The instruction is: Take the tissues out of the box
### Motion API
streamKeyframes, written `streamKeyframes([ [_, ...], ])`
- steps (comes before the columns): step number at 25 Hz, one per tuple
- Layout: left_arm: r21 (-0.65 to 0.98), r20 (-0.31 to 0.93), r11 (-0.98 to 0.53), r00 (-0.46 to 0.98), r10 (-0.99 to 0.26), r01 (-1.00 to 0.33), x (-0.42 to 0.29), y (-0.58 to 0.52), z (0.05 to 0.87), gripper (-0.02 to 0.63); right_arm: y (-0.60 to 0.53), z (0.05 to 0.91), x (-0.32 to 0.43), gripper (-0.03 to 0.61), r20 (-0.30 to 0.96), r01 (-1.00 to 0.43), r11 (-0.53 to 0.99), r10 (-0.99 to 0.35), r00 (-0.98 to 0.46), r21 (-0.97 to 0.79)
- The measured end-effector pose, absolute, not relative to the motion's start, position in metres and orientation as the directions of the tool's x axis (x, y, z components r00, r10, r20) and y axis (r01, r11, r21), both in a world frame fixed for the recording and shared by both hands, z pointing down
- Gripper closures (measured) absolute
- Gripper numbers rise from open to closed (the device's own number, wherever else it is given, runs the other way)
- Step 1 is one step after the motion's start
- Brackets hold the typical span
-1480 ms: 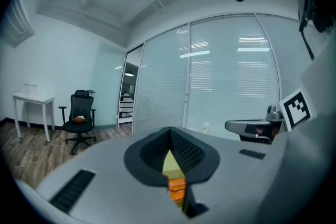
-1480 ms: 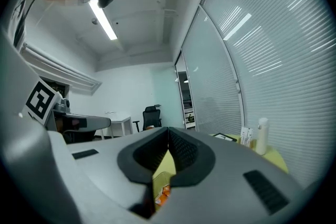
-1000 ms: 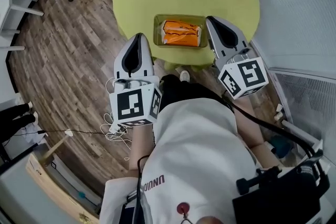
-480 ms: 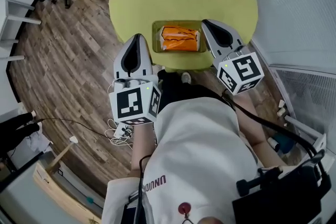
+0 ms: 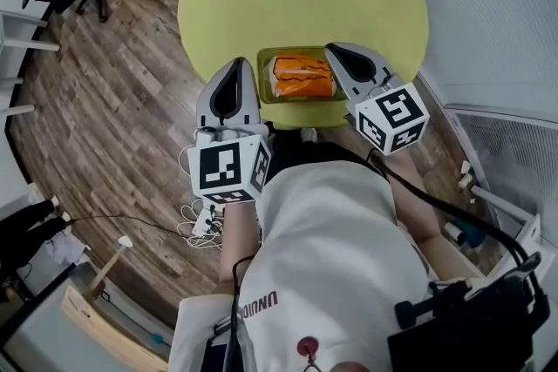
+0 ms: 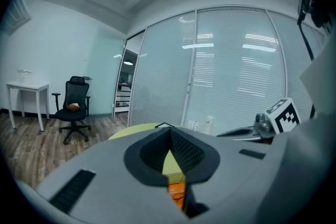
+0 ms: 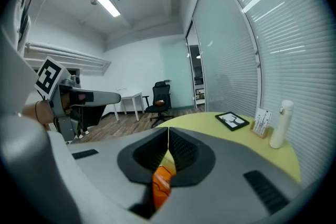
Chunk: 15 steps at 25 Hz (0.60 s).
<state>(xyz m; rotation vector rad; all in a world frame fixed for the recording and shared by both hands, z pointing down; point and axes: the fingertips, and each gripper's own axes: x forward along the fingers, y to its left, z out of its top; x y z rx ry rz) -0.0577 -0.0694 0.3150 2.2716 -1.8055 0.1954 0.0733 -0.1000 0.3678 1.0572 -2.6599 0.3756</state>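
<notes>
Head view: a crinkled orange tissue pack (image 5: 301, 76) lies inside the clear box (image 5: 262, 74). The left gripper (image 5: 234, 65) is just left of the box. The right gripper (image 5: 334, 50) overlaps and hides the box's right wall.

Left gripper view: the jaws are together and empty, and only an orange sliver of the pack (image 6: 176, 194) shows beneath them.

Right gripper view: the jaws meet with nothing held, and the pack (image 7: 162, 181) is mostly hidden.

Right gripper (image 7: 168, 132), lower centre: jaws pressed together with nothing between them, an orange packet (image 7: 163, 182) showing beneath. At right, a yellow-green table (image 7: 231, 141) bears a white bottle (image 7: 280, 124) and a black frame (image 7: 231, 120). At left edge, the left gripper (image 7: 79, 98). In the centre distance, an office chair (image 7: 160, 97).
</notes>
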Motion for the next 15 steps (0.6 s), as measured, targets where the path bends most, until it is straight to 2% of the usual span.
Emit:
streamKeyframes([
  [9, 0.131, 0.311, -0.245, 0.275, -0.910, -0.961, -0.068, -0.083, 0.344, 0.600, -0.101, 0.395, 0.050, 0.557, 0.413, -0.659, 0.729, -0.550, -0.726, -0.187],
  [15, 0.148, 0.340, -0.274, 0.309, -0.888, -0.950, -0.066, -0.094, 0.358, 0.600, -0.110, 0.408, 0.048, 0.557, 0.457, -0.676, 0.716, -0.548, -0.700, -0.177],
])
